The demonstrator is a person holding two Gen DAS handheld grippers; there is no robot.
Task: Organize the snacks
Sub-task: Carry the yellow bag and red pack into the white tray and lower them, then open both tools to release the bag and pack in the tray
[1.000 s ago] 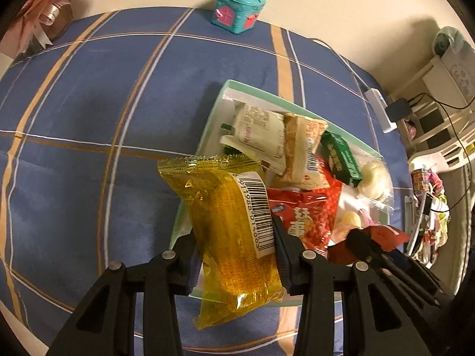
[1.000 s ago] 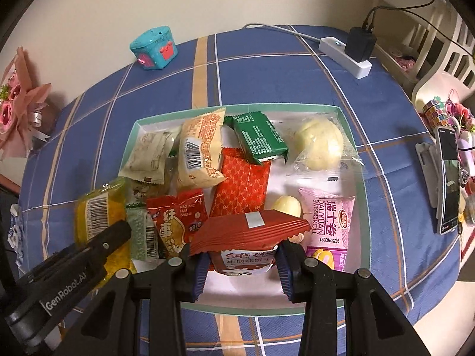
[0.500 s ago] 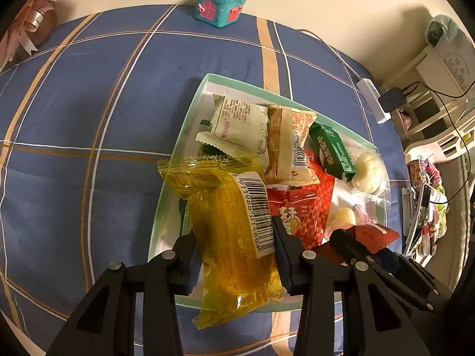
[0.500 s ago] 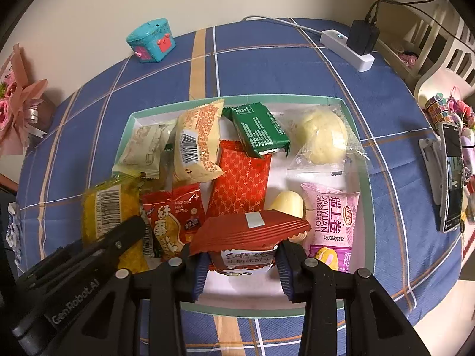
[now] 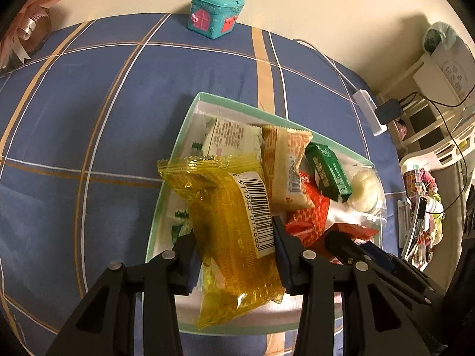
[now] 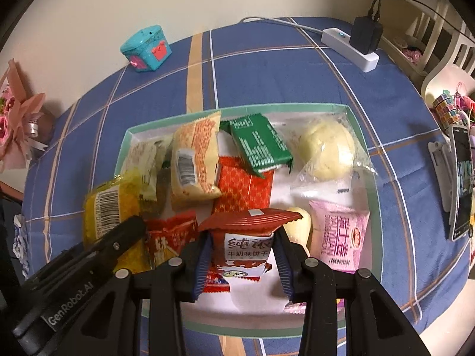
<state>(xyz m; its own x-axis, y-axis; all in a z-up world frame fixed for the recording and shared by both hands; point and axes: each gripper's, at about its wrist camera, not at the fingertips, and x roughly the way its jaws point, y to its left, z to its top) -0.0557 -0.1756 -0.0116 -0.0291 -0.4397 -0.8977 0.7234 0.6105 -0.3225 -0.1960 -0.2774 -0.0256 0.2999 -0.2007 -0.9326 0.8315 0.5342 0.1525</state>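
Snacks are pinched mid-body: a crinkly yellow plastic packet (image 5: 234,237) by the left gripper (image 5: 234,255), a light red-and-white biscuit pack (image 6: 243,252) by the right gripper (image 6: 242,259).

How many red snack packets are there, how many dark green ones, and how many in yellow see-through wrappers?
Red packets: 3
Dark green packet: 1
Yellow see-through packet: 1
Total: 5
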